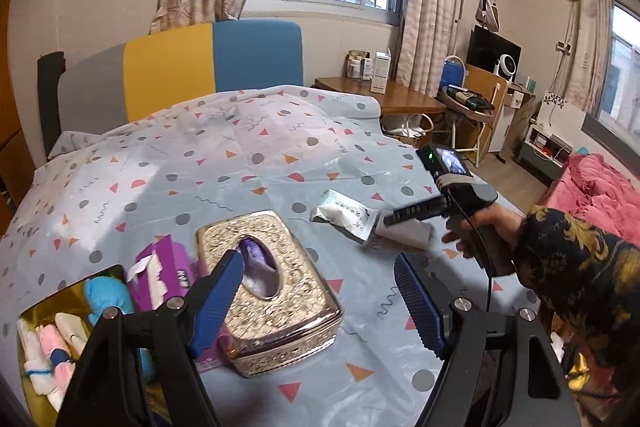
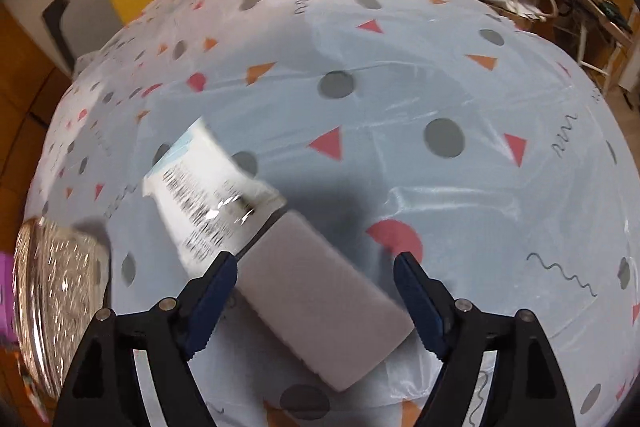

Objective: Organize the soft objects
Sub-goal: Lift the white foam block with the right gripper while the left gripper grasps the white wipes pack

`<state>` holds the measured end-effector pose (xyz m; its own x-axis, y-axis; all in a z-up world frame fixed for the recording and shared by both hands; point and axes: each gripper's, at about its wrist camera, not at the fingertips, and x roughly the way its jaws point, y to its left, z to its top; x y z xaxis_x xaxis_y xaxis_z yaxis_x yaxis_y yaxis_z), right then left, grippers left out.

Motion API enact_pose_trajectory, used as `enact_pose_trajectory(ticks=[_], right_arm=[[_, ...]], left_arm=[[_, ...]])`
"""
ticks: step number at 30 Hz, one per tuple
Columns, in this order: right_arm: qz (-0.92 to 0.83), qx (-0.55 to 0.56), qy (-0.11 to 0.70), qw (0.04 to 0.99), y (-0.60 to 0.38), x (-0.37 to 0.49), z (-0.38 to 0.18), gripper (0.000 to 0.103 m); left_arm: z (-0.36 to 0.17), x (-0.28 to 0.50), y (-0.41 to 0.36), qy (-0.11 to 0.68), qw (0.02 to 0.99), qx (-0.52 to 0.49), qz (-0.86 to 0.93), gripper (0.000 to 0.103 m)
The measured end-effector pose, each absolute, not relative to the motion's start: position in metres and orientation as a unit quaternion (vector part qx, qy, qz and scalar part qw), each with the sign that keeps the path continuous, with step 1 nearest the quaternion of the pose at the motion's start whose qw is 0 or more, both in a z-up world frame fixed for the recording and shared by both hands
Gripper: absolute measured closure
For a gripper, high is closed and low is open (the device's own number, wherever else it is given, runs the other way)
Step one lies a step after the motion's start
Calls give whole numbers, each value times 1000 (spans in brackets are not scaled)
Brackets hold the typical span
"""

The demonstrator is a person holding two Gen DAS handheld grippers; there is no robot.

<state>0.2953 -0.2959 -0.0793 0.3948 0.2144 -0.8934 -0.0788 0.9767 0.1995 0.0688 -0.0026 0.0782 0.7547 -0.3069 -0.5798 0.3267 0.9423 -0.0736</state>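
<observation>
Both claws gape empty, the right claw [image 2: 316, 303] around a pale grey sponge block [image 2: 320, 311] beside its crinkled wrapper [image 2: 200, 195].

Both claws gape (left [image 1: 320, 301], right [image 2: 316, 301])

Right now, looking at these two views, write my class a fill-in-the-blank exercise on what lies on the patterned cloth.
1. The oval slot on top of the ornate tissue box shows something ____ in colour inside.
2. The grey sponge block lies between the open fingers of the ____ hand-held gripper.
3. The white packet next to the block carries ____ lettering.
4. The left hand-held gripper holds ____.

Missing words: purple; right; black; nothing
</observation>
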Motion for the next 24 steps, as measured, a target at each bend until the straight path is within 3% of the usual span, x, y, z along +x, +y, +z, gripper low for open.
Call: enact_pose_trajectory(ticks=[4, 6, 10, 19, 24], right_arm=[[98, -14, 563, 820, -281, 279, -90, 21], [73, -51, 558, 825, -280, 270, -93, 33], [23, -61, 555, 829, -294, 253, -89, 37], [-59, 53, 581, 810, -349, 241, -90, 37], [-55, 45, 580, 812, -351, 238, -88, 37]], left_arm=[[79, 81, -17, 316, 931, 11, -182, 24], [80, 88, -27, 323, 928, 12, -187, 24], [82, 103, -50, 341, 918, 9, -201, 24], [64, 166, -111, 419, 882, -45, -213, 24], [28, 220, -129, 485, 851, -100, -176, 24]])
